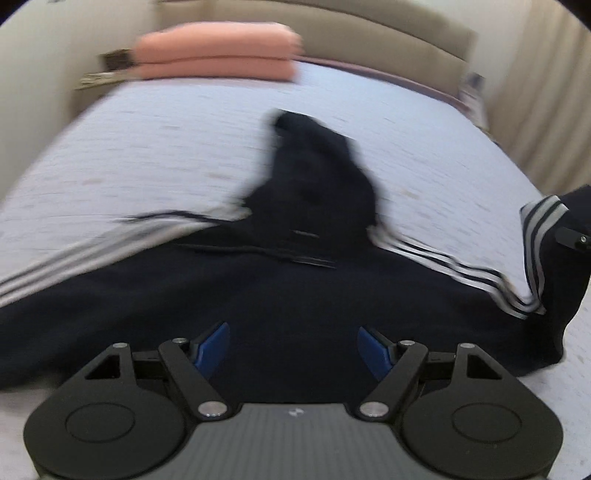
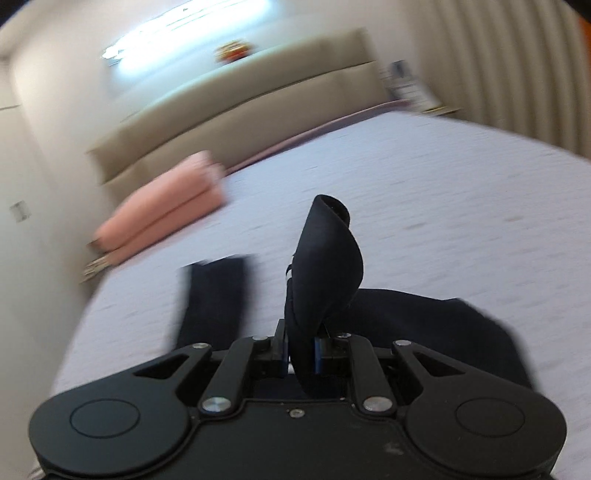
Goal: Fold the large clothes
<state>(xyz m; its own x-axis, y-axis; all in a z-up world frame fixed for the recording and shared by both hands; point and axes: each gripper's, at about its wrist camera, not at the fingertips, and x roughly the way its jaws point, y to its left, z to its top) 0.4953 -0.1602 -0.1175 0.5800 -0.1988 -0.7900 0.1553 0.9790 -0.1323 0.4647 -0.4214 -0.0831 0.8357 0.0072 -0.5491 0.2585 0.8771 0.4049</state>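
Left wrist view: the garment (image 1: 295, 288), dark with white side stripes, is spread across the lower half of the frame on the bed (image 1: 147, 147), one dark part reaching up toward the centre. It is laid flat, probably so that folds can be made on the sheet. The left gripper (image 1: 293, 349) is held wide above the dark cloth with nothing between its blue pads (image 1: 212, 347), likely free to take a new edge. At the right edge of the frame a striped part is lifted. In the right wrist view, the right gripper (image 2: 301, 354) is seen closed narrow on a fold of the garment, which stands up at centre frame, apparently raised to be carried over. Folded pink bedding (image 1: 218, 51) lies at upper left by the headboard (image 1: 369, 33), well apart.
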